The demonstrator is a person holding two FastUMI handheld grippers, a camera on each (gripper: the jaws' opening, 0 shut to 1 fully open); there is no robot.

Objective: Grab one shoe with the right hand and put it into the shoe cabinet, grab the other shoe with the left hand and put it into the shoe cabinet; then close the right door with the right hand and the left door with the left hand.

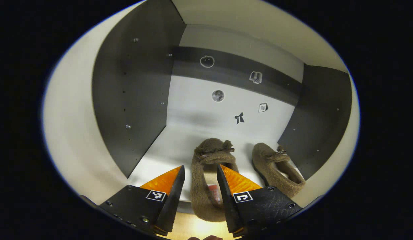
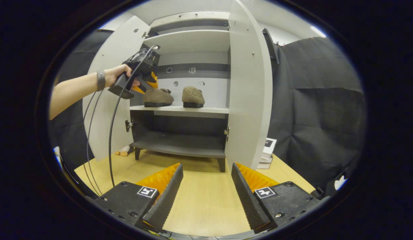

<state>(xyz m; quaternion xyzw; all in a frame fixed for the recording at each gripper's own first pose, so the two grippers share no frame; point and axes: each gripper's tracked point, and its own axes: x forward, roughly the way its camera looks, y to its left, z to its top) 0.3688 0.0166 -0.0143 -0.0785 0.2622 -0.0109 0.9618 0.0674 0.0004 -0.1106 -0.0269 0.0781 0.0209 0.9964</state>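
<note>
Two brown fuzzy shoes stand side by side on the white middle shelf (image 2: pixel 193 109) of the open shoe cabinet. The left shoe (image 1: pixel 199 190) (image 2: pixel 158 96) has its heel end at my left gripper (image 1: pixel 200 170) (image 2: pixel 148 81). The fingers straddle its left side wall, and a strip of shelf shows between the left finger and the shoe, so the gripper stands open. The right shoe (image 1: pixel 276 166) (image 2: pixel 193 95) rests free by the cabinet's right wall. My right gripper (image 2: pixel 206 173) hangs open and empty over the wooden floor in front of the cabinet.
Both doors stand open: the left door (image 2: pixel 106 110) behind the person's arm, the right door (image 2: pixel 248 93) swung toward me. Cables (image 2: pixel 109 133) hang from the left gripper. A dark lower shelf (image 2: pixel 179 146) lies below. Stacked books (image 2: pixel 268 151) sit beside the cabinet.
</note>
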